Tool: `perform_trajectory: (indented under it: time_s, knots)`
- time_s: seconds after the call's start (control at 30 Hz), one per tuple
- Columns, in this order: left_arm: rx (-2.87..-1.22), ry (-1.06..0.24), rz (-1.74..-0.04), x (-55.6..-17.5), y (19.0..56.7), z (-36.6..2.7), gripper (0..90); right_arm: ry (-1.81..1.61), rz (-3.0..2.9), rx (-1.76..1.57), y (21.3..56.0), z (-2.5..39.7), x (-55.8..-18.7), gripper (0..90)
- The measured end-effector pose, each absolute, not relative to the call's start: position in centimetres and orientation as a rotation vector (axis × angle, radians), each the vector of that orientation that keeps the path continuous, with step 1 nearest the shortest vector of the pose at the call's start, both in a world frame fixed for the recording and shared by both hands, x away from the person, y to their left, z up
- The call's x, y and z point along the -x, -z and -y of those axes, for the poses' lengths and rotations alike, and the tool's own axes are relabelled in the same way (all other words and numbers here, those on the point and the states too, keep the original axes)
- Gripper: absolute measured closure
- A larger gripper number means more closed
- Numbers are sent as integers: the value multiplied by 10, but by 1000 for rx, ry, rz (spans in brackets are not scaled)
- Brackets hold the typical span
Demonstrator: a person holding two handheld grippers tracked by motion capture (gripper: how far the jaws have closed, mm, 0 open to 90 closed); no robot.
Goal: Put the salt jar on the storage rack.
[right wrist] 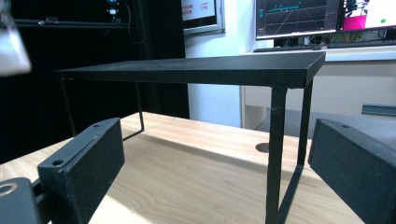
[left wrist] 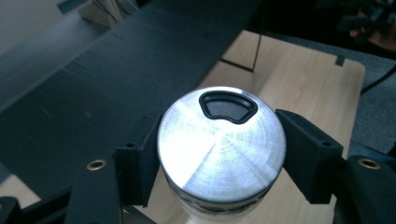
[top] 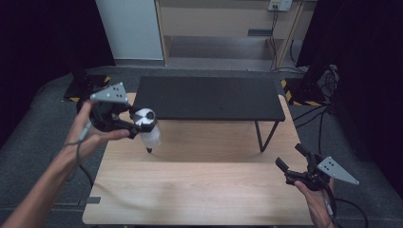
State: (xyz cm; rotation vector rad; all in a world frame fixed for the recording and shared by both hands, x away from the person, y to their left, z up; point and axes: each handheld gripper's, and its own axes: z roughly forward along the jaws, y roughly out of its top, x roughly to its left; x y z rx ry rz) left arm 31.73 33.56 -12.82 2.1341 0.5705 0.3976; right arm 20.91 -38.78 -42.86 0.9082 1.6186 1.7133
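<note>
While the high view shows the left gripper (top: pixel 135 124) at left-centre clamping a bottle (top: pixel 148 133) above the table (top: pixel 199 190), its own view reveals the brushed-metal lid. Lower right, the right gripper (top: pixel 291 164) stands open; no lettering is legible.

Hardly any writing can be read. In the right gripper view, a white sign (right wrist: pixel 200 10) behind the black shelf (right wrist: pixel 196 70) carries red characters that are too blurred to be made out, with what may be "YYB" beneath them, though this cannot be told for certain. On the monitors (right wrist: pixel 299 18) at the upper right, graph lines and coloured panels are displayed, but no figures are legible. In the left gripper view, a dark printed band is seen around the bottle (left wrist: pixel 219 149) just under its metal lid, and its lettering is cut off and unreadable
</note>
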Motion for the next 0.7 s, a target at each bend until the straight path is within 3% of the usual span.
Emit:
perform_trajectory:
  time_s: [0.27, 0.7]
  knots:
    - [-2147, -462, -634, -337, 94, -316, 339, -1717, -1617, -907, 429, 388, -210, 35]
    - [-2047, -589, -935, -402, 106, -300, 339, -1717, -1613, -915, 430, 391, -210, 36]
